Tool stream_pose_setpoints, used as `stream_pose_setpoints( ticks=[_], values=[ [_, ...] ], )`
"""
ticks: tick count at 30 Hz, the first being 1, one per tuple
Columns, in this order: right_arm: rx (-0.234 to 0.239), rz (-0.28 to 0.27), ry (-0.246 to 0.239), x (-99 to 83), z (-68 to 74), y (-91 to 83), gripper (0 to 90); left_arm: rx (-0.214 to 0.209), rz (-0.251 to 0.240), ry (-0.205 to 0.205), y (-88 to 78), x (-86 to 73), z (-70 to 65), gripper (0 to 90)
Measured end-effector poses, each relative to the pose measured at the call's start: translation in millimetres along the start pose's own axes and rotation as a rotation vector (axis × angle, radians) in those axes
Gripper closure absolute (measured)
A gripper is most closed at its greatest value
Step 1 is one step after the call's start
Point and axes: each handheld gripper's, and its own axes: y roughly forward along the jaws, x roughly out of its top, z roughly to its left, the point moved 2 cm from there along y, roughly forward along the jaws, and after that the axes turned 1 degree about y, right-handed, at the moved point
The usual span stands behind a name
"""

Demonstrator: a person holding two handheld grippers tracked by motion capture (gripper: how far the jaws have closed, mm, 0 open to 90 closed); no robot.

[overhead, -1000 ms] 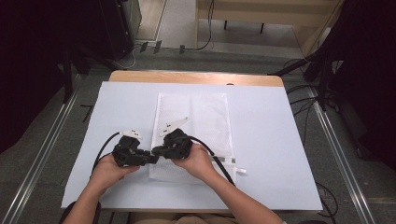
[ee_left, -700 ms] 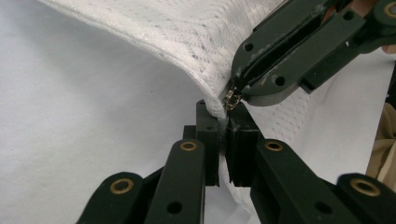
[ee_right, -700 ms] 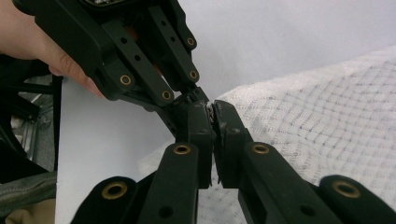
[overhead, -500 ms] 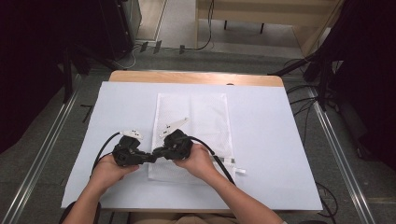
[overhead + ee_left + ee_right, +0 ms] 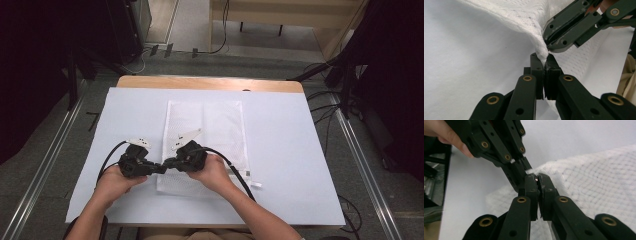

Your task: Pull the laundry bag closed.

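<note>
A white mesh bag lies flat along the middle of the white-covered table. Both grippers meet tip to tip at its near left edge. My left gripper comes in from the left and is shut on a pinched-up fold of the mesh, its jaws closed on the fabric. My right gripper comes in from the right, with the jaws pressed together on the bag's edge. A small coppery bit shows between its pads. The other gripper's tip sits right against each one.
A cable trails from the right gripper across the bag's near right corner, beside a small white tag. A bare wooden strip marks the table's far edge. Metal rails run along both sides on the floor.
</note>
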Motion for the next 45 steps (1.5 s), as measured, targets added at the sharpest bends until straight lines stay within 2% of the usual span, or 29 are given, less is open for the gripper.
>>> stream_pose_setpoints(
  ticks=[4, 8, 10, 11, 15, 19, 27, 30, 36, 38, 45],
  values=[
    [-0.004, -0.007, -0.005, -3.7, -0.1, -0.7, 88.8, 0.01, 0.004, 0.012, -1.2, -0.5, -0.6, 89.0],
    [-0.024, 0.013, -0.003, -8.9, -5.8, -2.7, 88.7, 0.005, -0.017, 0.002, -6.1, -2.6, 2.9, 89.0],
    [-0.009, 0.01, 0.031, -12.1, -9.5, -5.0, 88.7, -0.003, -0.019, 0.007, -6.5, -3.3, 4.7, 88.9],
    [-0.009, 0.007, 0.028, -12.7, -10.4, -5.7, 88.6, 0.007, -0.021, 0.013, -6.4, -3.1, 4.7, 88.9],
    [-0.01, 0.01, 0.016, -12.8, -10.5, -6.3, 88.5, 0.0, -0.023, 0.011, -6.4, -3.5, 4.4, 88.8],
    [0.008, 0.016, 0.025, -13.9, -10.8, -6.2, 88.6, -0.006, -0.029, 0.012, -6.8, -4.7, 4.2, 88.7],
    [0.006, 0.023, 0.039, -20.1, -14.5, -11.5, 88.6, -0.009, -0.038, 0.006, -10.9, -7.0, 7.3, 88.5],
    [0.015, 0.015, 0.064, -22.5, -15.2, -14.9, 88.5, -0.009, -0.045, 0.008, -11.2, -7.0, 7.3, 88.4],
    [0.011, 0.02, 0.051, -24.0, -15.4, -18.0, 88.5, -0.006, -0.045, 0.013, -11.1, -7.5, 6.5, 88.3],
    [0.014, 0.014, 0.064, -25.0, -17.6, -21.6, 88.5, -0.008, -0.048, 0.014, -11.5, -7.7, 6.6, 88.3],
    [0.015, 0.012, 0.062, -28.1, -17.9, -26.6, 88.5, -0.002, -0.051, 0.016, -11.4, -8.1, 5.5, 88.2]
  ],
)
